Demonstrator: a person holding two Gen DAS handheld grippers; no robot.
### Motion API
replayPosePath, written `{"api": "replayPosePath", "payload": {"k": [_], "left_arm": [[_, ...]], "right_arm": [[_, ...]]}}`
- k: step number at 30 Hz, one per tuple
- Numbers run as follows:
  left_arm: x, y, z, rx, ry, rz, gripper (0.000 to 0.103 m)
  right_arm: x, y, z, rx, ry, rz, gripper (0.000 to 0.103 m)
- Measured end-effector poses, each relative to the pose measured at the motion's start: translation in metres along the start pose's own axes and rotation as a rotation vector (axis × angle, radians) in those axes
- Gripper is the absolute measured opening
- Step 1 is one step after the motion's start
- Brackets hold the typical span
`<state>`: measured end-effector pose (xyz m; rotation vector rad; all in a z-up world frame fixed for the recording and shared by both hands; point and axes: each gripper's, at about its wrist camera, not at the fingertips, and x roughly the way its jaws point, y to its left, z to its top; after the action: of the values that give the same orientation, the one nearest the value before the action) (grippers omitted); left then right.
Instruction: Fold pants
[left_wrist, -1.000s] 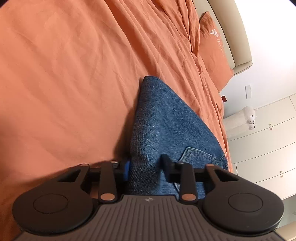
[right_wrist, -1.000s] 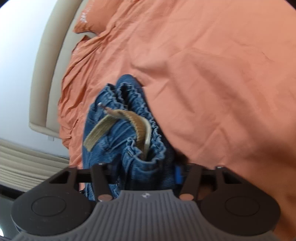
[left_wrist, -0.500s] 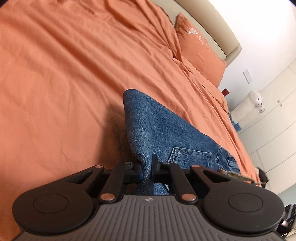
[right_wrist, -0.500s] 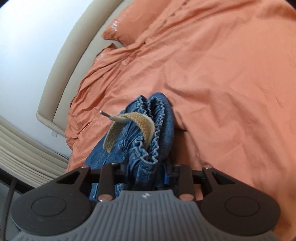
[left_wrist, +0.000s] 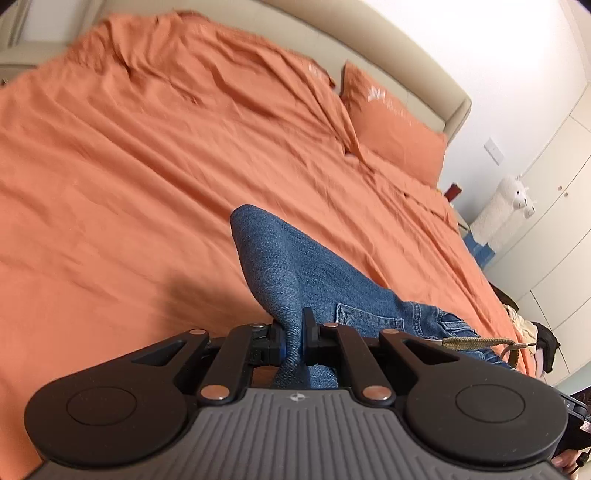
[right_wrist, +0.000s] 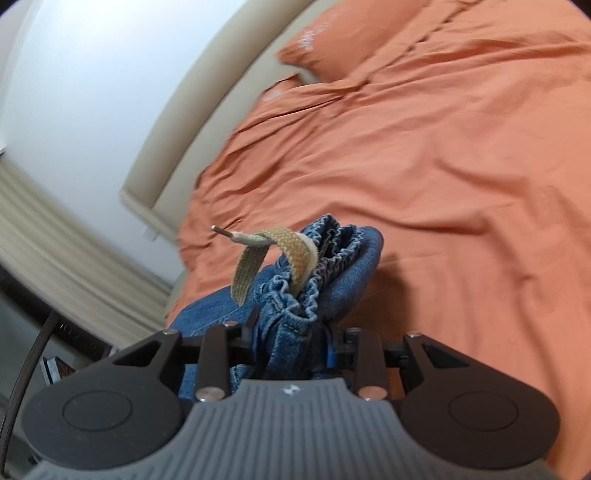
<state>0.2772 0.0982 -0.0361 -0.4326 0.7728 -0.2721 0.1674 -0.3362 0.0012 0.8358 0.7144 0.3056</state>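
Blue denim pants (left_wrist: 295, 273) hang lifted above the orange bed. My left gripper (left_wrist: 293, 332) is shut on a folded edge of the denim, with a back pocket (left_wrist: 365, 314) showing just to the right. In the right wrist view my right gripper (right_wrist: 290, 336) is shut on the gathered elastic waistband (right_wrist: 325, 258) of the pants (right_wrist: 214, 314). A tan drawstring (right_wrist: 266, 258) with a metal tip loops up out of the waistband. The same drawstring (left_wrist: 476, 343) pokes out at the far right of the left wrist view.
The orange bedsheet (left_wrist: 147, 166) spreads wide beneath both grippers. An orange pillow (left_wrist: 391, 122) leans on the beige headboard (left_wrist: 369, 62). White cabinets (left_wrist: 554, 221) and a white plush toy (left_wrist: 509, 206) stand beyond the bed. A curtain (right_wrist: 55, 243) and beige headboard (right_wrist: 192, 122) show on the left.
Both grippers closed on the pants and rose, lifting the denim off the sheet. More of the bed, pillows and headboard came into sight.
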Motion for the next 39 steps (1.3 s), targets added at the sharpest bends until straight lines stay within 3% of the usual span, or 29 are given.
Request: {"api": "replayPosePath", "payload": {"k": [11, 17, 21, 28, 32, 35, 39], "left_arm": [[-0.133, 0.062, 0.035, 0.034, -0.111, 0.102, 0.007], [-0.165, 0.108, 0.055, 0.051, -0.125, 0.187, 0.007], [-0.153, 0.146, 0.058, 0.031, -0.112, 0.209, 0.007], [-0.097, 0.2, 0.053, 0.0, -0.066, 0.207, 0.007], [-0.062, 0.224, 0.039, 0.001, -0.032, 0.189, 0.007], [-0.038, 0.24, 0.025, 0.009, 0.015, 0.216, 0.007], [-0.027, 0.267, 0.009, -0.019, 0.046, 0.218, 0.009]], "right_arm": [[0.036, 0.134, -0.049, -0.118, 0.058, 0.138, 0.027], [0.084, 0.188, -0.089, -0.159, 0.098, 0.19, 0.027], [0.12, 0.202, -0.108, -0.172, 0.118, 0.185, 0.027], [0.165, 0.201, -0.127, -0.274, 0.109, 0.11, 0.027], [0.185, 0.179, -0.138, -0.286, 0.135, 0.037, 0.027], [0.204, 0.154, -0.15, -0.247, 0.19, -0.003, 0.027], [0.214, 0.13, -0.17, -0.239, 0.247, -0.057, 0.027]]}}
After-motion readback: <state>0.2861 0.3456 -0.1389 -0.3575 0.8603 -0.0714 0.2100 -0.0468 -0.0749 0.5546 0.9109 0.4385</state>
